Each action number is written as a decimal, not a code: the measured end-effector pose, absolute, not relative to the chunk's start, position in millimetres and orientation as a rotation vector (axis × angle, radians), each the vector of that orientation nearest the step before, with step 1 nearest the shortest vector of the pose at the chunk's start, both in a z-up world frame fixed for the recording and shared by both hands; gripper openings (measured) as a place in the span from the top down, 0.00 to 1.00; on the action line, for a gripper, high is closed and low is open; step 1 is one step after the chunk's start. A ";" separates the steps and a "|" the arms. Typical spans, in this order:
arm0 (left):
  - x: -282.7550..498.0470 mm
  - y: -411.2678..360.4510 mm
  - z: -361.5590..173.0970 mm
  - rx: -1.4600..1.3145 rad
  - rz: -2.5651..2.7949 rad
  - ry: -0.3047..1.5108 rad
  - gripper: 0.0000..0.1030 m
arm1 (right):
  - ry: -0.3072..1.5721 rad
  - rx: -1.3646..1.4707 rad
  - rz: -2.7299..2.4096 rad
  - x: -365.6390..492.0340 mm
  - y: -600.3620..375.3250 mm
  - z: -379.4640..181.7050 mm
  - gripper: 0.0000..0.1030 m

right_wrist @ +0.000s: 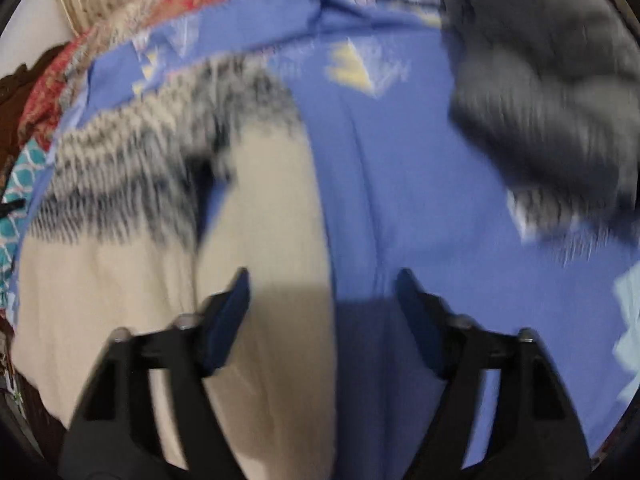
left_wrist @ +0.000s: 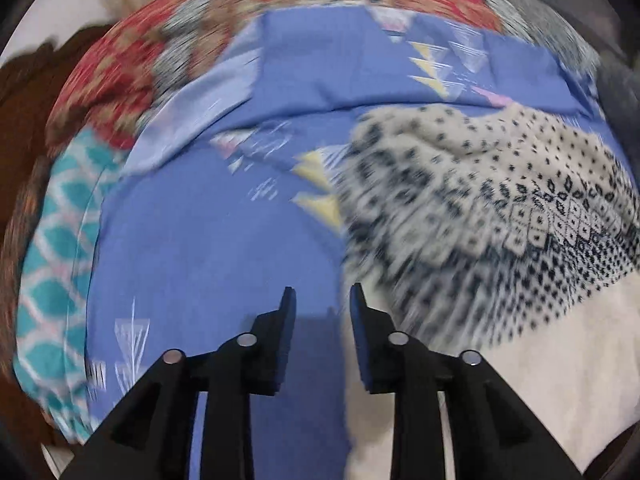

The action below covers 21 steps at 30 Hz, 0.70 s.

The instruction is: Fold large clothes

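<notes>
A cream garment with a black diamond print lies spread on a blue sheet. In the right wrist view the same garment fills the left half, its plain cream part nearest me. My left gripper is open and empty, hovering over the garment's left edge where it meets the sheet. My right gripper is open wide and empty, above the garment's right edge and the blue sheet. Both views are blurred by motion.
A dark grey garment lies bunched at the upper right. A teal patterned cloth lies at the left edge. A red and grey patterned blanket covers the far side. Brown wood shows at far left.
</notes>
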State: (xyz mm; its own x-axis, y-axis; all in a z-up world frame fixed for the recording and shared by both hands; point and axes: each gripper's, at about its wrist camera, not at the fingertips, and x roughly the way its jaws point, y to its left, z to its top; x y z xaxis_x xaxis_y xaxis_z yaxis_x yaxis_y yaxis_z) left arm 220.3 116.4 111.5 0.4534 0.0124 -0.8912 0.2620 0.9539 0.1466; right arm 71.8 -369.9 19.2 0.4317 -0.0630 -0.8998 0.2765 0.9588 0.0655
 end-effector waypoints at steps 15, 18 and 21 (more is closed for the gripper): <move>112.5 198.3 90.7 -0.024 -0.254 1.180 0.46 | 0.860 -0.456 -0.567 75.7 -336.5 135.2 0.29; 108.1 197.7 72.3 -0.097 -0.336 1.236 0.45 | 0.859 -0.187 -0.233 35.6 -273.8 123.3 0.29; 106.1 192.6 55.9 -0.147 -0.404 1.271 0.45 | 0.894 -0.059 0.008 17.2 -208.4 98.8 0.26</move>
